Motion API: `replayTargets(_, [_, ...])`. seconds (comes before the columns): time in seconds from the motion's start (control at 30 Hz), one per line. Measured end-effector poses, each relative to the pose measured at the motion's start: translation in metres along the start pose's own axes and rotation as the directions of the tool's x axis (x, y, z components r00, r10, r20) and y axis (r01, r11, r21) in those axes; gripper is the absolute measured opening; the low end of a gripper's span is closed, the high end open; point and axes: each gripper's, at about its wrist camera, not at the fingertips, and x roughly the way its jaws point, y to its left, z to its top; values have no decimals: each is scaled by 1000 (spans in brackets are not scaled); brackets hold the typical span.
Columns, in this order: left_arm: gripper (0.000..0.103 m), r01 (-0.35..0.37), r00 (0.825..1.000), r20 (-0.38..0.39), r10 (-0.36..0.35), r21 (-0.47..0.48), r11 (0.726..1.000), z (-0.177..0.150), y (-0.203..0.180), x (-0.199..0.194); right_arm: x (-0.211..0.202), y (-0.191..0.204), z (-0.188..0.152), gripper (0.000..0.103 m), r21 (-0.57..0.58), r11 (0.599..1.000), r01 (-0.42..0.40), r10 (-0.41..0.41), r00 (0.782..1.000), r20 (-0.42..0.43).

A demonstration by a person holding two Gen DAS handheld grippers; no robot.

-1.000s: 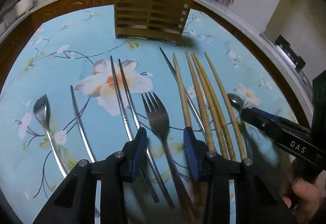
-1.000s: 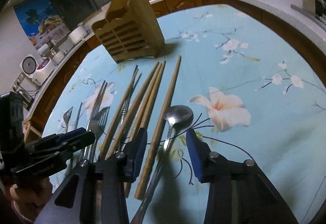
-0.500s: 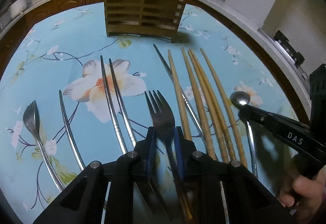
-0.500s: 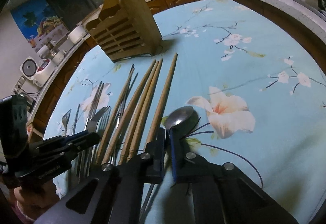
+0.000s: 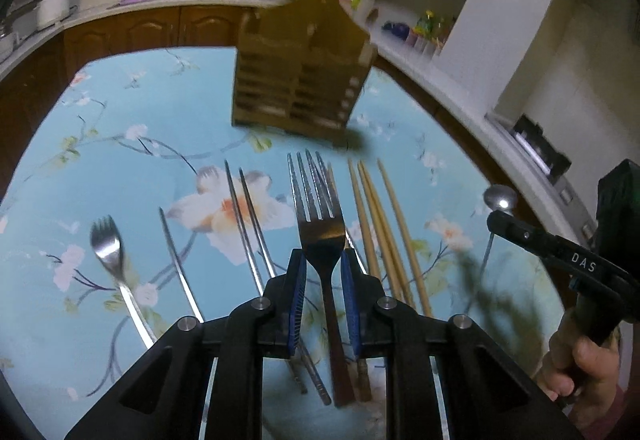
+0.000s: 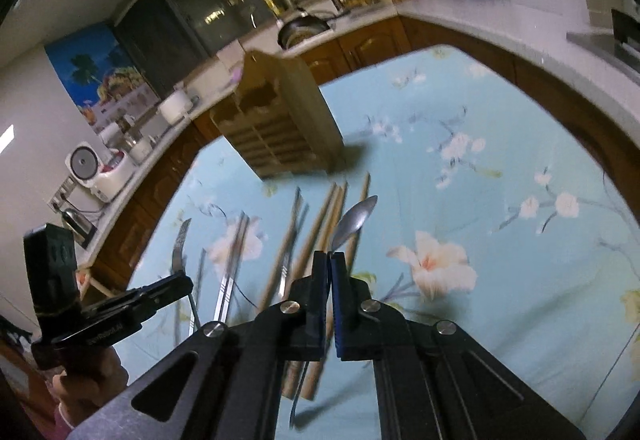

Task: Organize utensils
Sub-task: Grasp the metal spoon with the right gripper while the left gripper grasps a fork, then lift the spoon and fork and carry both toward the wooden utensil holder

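My left gripper (image 5: 323, 272) is shut on a large steel fork (image 5: 318, 207) and holds it lifted above the table, tines pointing at the wooden utensil holder (image 5: 298, 79). My right gripper (image 6: 330, 264) is shut on a steel spoon (image 6: 356, 217), also lifted, its bowl pointing toward the holder (image 6: 280, 123). The right gripper and spoon bowl (image 5: 500, 195) show at the right of the left wrist view. The left gripper (image 6: 176, 286) shows at the left of the right wrist view.
Still lying on the blue floral tablecloth (image 5: 120, 143) are several wooden chopsticks (image 5: 380, 224), metal chopsticks (image 5: 248, 215), a small fork (image 5: 106, 244) and a thin metal utensil (image 5: 176, 260). Kitchen counters ring the table's far side.
Both grippers closed, the left on the fork and the right on the spoon, then lifted them off the cloth and tilted up toward the holder.
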Motion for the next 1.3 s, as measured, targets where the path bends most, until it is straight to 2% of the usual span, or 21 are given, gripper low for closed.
replayTargets(0.1, [13, 4, 999, 43, -4, -5, 1000, 5, 3, -18, -6, 8, 7, 2, -15, 1000, -6, 6, 1000, 26])
replayTargets(0.13, [2, 10, 998, 55, -10, -6, 1000, 6, 4, -23, -8, 10, 10, 2, -21, 1000, -9, 10, 999, 35])
replayTargets(0.17, [2, 12, 998, 62, -12, -9, 1000, 8, 5, -28, -9, 13, 13, 2, -27, 1000, -15, 16, 999, 43])
replayTargets(0.33, [1, 9, 994, 108, -8, -5, 1000, 13, 8, -46, -14, 26, 26, 2, -55, 998, -31, 36, 996, 77])
replayTargets(0.67, [0, -4, 988, 154, 6, -9, 1000, 24, 15, -49, -18, 37, 45, 2, -81, 996, -38, 48, 991, 125])
replayTargets(0.83, [0, -13, 980, 196, 14, -9, 1000, 42, 20, -53, -14, 39, 61, 2, -86, 996, -27, 40, 987, 157])
replayTargets(1.1, [0, -41, 958, 285, 37, 10, 999, 84, 21, -51, -9, 46, 104, 2, -115, 993, 8, 20, 971, 237])
replayTargets(1.3, [0, -64, 929, 367, 48, 30, 998, 125, 20, -40, -2, 59, 145, 2, -150, 988, 41, 8, 951, 310])
